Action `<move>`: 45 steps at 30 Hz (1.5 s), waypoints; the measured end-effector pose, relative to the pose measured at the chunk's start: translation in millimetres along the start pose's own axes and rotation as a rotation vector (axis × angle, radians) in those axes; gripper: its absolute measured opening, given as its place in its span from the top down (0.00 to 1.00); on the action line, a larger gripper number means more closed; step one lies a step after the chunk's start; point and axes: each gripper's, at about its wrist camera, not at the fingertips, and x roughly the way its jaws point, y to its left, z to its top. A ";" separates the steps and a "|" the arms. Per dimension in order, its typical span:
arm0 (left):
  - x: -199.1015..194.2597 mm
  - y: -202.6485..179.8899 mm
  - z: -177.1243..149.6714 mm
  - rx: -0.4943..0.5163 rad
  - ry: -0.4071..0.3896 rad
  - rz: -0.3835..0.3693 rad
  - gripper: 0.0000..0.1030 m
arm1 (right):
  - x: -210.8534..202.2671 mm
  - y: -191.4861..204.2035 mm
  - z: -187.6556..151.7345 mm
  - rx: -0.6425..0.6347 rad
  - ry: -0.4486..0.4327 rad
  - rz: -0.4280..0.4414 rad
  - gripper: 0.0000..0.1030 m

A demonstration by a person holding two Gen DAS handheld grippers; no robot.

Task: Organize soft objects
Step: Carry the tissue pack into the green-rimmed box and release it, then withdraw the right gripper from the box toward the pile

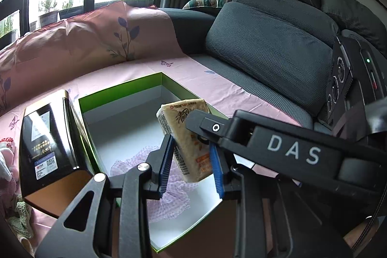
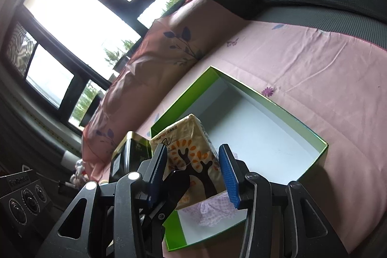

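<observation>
A beige tissue pack (image 1: 179,122) with an orange tree print hangs tilted over the open green box (image 1: 121,88). My left gripper (image 1: 191,144) is shut on its narrow sides with the blue pads. From the right, one of my right gripper's fingers (image 1: 217,128) lies across the pack's face. In the right wrist view the tissue pack (image 2: 188,137) sits between the pads of my right gripper (image 2: 192,148), shut on its wider sides. A pink checked cloth (image 2: 212,209) lies in the green box (image 2: 285,113), under the pack.
A black tin (image 1: 46,144) stands against the box's left wall. The box rests on a pink sheet (image 1: 217,86) over a grey sofa with thick cushions (image 1: 266,52). Small soft items (image 1: 9,161) lie at the far left edge. Windows are behind.
</observation>
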 end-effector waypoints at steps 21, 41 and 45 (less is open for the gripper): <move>-69.8 29.8 -6.3 -0.124 -0.132 -0.010 0.56 | -23.8 14.6 -0.4 -0.056 -0.125 -0.024 0.43; -188.7 162.0 -84.7 -0.306 -0.200 0.428 0.34 | 0.7 151.1 -79.1 -0.430 -0.074 0.113 0.15; -196.7 199.3 -107.9 -0.374 -0.175 0.511 0.34 | 22.2 181.4 -113.6 -0.540 -0.018 0.098 0.15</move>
